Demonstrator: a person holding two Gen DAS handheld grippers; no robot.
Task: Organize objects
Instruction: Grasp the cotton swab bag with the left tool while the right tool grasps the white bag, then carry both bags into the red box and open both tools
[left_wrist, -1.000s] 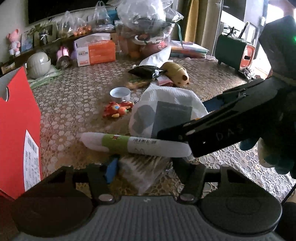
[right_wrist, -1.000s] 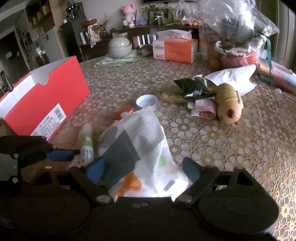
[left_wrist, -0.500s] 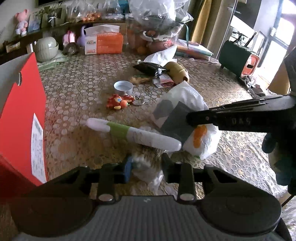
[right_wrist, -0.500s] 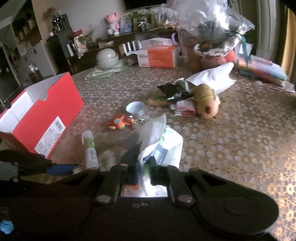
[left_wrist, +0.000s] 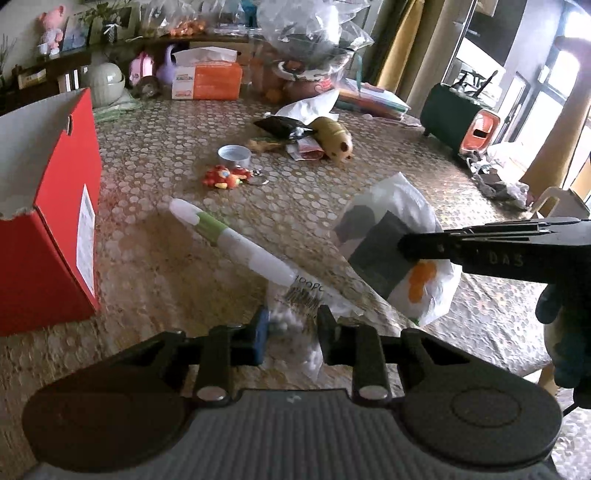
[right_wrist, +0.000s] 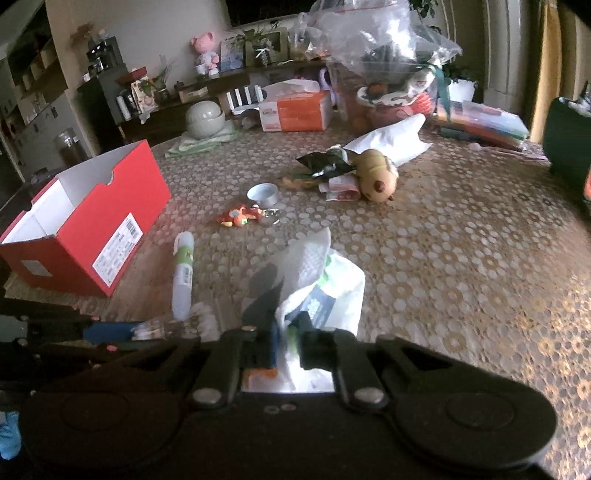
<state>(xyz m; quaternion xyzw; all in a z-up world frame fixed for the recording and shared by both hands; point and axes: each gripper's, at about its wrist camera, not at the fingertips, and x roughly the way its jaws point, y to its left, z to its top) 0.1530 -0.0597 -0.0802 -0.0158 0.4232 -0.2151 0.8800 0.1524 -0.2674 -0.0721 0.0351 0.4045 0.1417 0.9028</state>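
- Cluttered table (left_wrist: 155, 266): red box (right_wrist: 85, 229) at left looks empty.
- Left gripper (left_wrist: 290, 325) pinches cotton-swab bag (left_wrist: 295, 314); right gripper (right_wrist: 286, 328) pinches white bag (right_wrist: 325, 280).
- Nearly everything remains unsorted.

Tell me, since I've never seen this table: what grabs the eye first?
The open red box at the table's left edge stands out most. Up close, the left gripper pinches a clear packet beside a white tube, and the right gripper clamps a white bag.
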